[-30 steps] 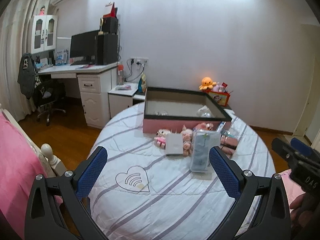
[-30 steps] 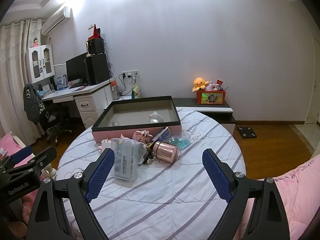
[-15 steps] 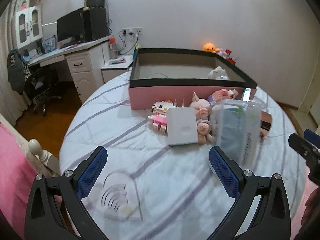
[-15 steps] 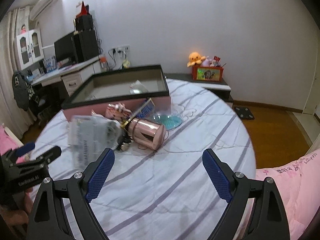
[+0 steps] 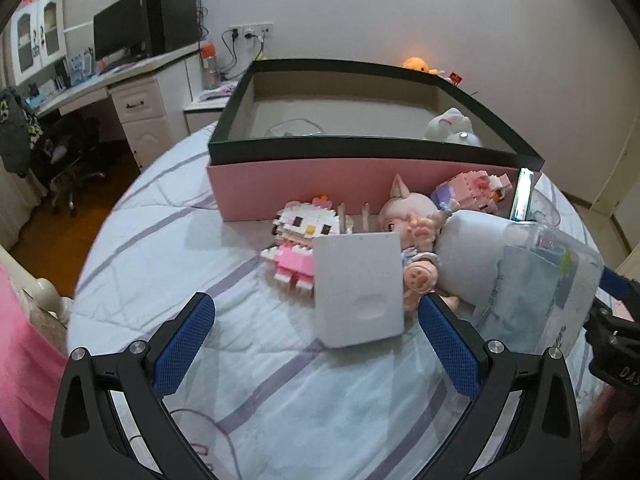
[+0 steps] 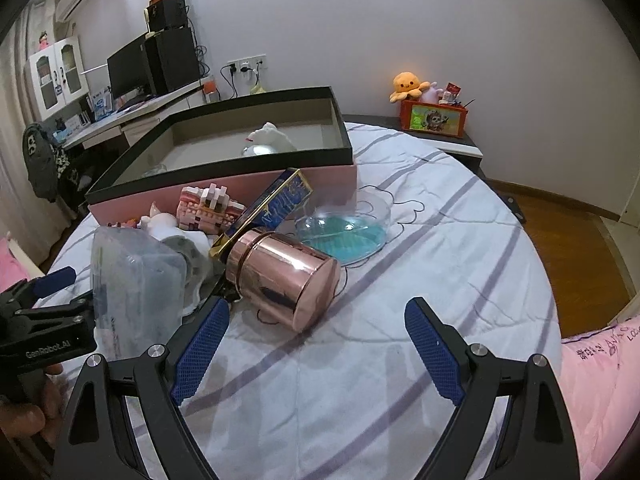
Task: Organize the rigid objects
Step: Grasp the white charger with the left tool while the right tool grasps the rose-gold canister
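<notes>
A pink box with a black rim [image 5: 360, 186] [image 6: 224, 176] stands on the round bed; a white plush [image 5: 448, 126] [image 6: 268, 138] lies inside. In front lie a white flat box [image 5: 358, 288], a Hello Kitty brick figure [image 5: 300, 240], a pig doll [image 5: 412, 228], a pink brick house [image 6: 208, 206], a clear plastic case [image 5: 540, 284] [image 6: 136, 276], a rose-gold canister [image 6: 286, 276] on its side, a blue-gold box [image 6: 272, 204] and a clear blue dish [image 6: 344, 232]. My left gripper [image 5: 316, 340] is open just before the white box. My right gripper [image 6: 316, 348] is open just before the canister.
The bed has a white quilt with purple stripes [image 6: 440, 240]. A desk with a monitor [image 5: 124, 36] and a chair [image 5: 68, 148] stand at the left. A low shelf with a toy box [image 6: 434, 116] is behind. Pink bedding [image 6: 600, 380] lies at the right.
Both grippers have moved forward and lower toward the pile of objects, which now looms larger. Both stay open and empty.
</notes>
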